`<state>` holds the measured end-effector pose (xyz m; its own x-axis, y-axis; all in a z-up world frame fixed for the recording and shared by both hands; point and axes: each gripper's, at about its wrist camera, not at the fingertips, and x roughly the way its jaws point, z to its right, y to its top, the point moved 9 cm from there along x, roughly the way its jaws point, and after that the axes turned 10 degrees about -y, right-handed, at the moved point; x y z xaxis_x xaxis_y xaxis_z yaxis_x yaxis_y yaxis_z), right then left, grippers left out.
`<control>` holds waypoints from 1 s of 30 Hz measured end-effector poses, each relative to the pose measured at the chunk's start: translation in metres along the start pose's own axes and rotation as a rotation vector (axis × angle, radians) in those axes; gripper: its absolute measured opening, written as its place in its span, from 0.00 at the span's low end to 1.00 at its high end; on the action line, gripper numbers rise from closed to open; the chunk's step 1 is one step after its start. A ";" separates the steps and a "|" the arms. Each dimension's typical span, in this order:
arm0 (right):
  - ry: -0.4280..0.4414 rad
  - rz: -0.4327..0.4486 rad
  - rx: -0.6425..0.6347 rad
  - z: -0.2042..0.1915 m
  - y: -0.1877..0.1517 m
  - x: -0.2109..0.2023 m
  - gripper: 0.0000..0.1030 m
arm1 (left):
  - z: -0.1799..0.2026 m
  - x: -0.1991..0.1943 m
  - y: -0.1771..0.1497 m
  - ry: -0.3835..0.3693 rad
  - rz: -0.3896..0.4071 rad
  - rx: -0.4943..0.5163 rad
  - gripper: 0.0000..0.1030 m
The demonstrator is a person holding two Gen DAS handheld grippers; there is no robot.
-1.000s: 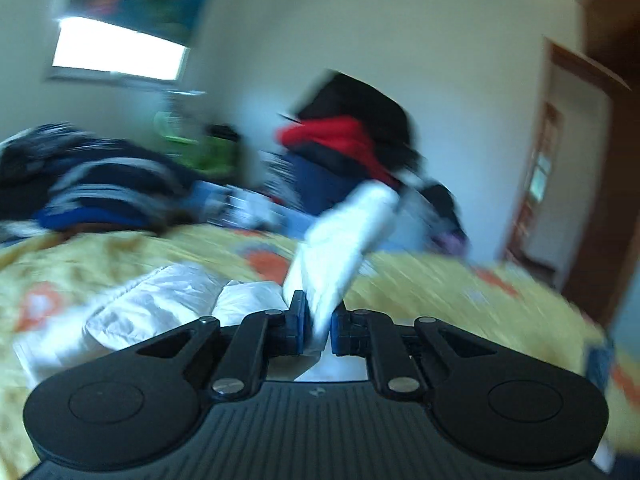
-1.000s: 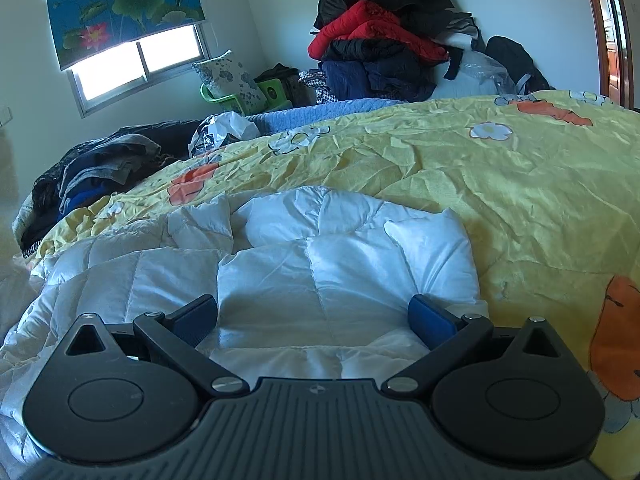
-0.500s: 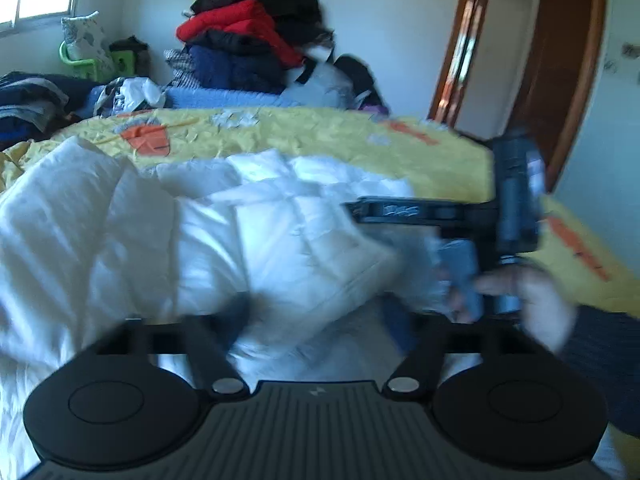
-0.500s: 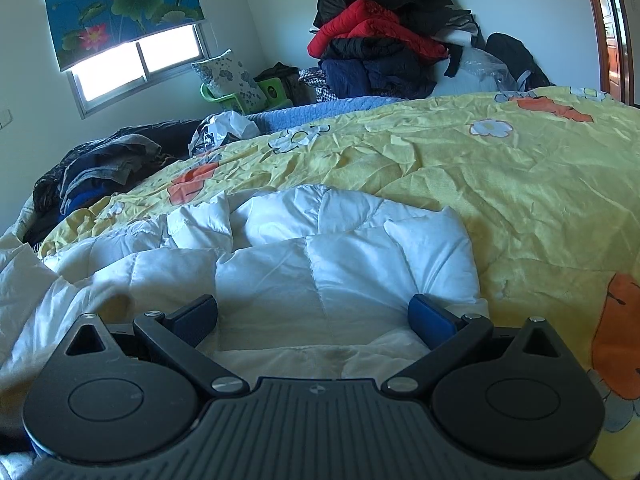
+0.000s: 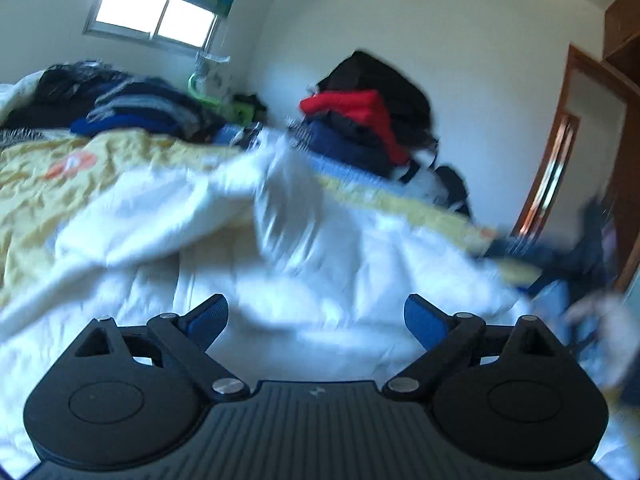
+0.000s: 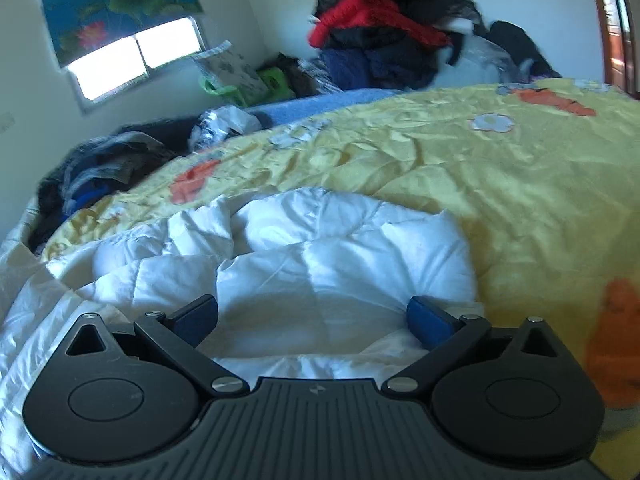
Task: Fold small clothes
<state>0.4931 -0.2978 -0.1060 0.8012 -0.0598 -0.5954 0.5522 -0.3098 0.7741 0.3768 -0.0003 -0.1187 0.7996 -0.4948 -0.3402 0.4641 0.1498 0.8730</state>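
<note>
A white puffy quilted jacket [image 6: 344, 248] lies crumpled on the yellow bedspread [image 6: 500, 184]. In the left wrist view the jacket [image 5: 320, 264] is blurred and spreads in front of my left gripper [image 5: 316, 312], which is open and empty just above it. My right gripper [image 6: 312, 316] is open and empty, its blue pads [image 6: 424, 316] either side of a fold of the jacket, close to the fabric. The other gripper and hand show blurred at the right edge of the left wrist view [image 5: 592, 312].
A pile of red, black and navy clothes [image 6: 384, 36] stands against the far wall. Dark clothes [image 6: 100, 172] are heaped at the bed's left edge. A window [image 6: 136, 60] is at the back left, a wooden door frame [image 5: 560, 168] at the right.
My left gripper let go of the white sleeve it held, opened, and swung back left over the jacket. My right gripper stayed open over the jacket and tilted slightly.
</note>
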 end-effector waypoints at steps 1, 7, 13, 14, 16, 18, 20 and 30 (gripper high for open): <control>0.027 0.007 0.042 -0.002 0.004 -0.013 0.99 | 0.002 0.001 -0.001 -0.006 -0.020 0.004 0.93; 0.300 -0.267 0.107 -0.043 -0.024 -0.050 0.99 | 0.007 -0.003 -0.001 -0.027 -0.007 0.039 0.95; 0.426 -0.407 0.341 -0.055 -0.042 -0.036 0.93 | -0.006 0.006 0.000 0.017 -0.076 -0.046 0.96; 0.457 -0.413 0.360 -0.060 -0.042 -0.037 0.91 | -0.008 0.006 -0.001 0.015 -0.077 -0.057 0.96; 0.484 -0.437 0.356 -0.070 -0.043 -0.037 0.83 | -0.011 0.008 -0.002 0.018 -0.079 -0.064 0.96; 0.476 -0.432 0.324 -0.076 -0.045 -0.039 0.73 | -0.012 0.009 -0.002 0.021 -0.082 -0.062 0.96; 0.462 -0.398 0.282 -0.079 -0.043 -0.040 0.35 | -0.015 0.009 -0.003 0.021 -0.083 -0.063 0.96; 0.464 -0.270 0.187 -0.074 -0.017 -0.056 0.19 | -0.015 0.015 -0.006 0.053 -0.126 -0.053 0.96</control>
<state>0.4556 -0.2189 -0.0695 0.6779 0.4549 -0.5775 0.7352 -0.4211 0.5312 0.3916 0.0043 -0.1346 0.7520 -0.4673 -0.4649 0.5805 0.1353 0.8030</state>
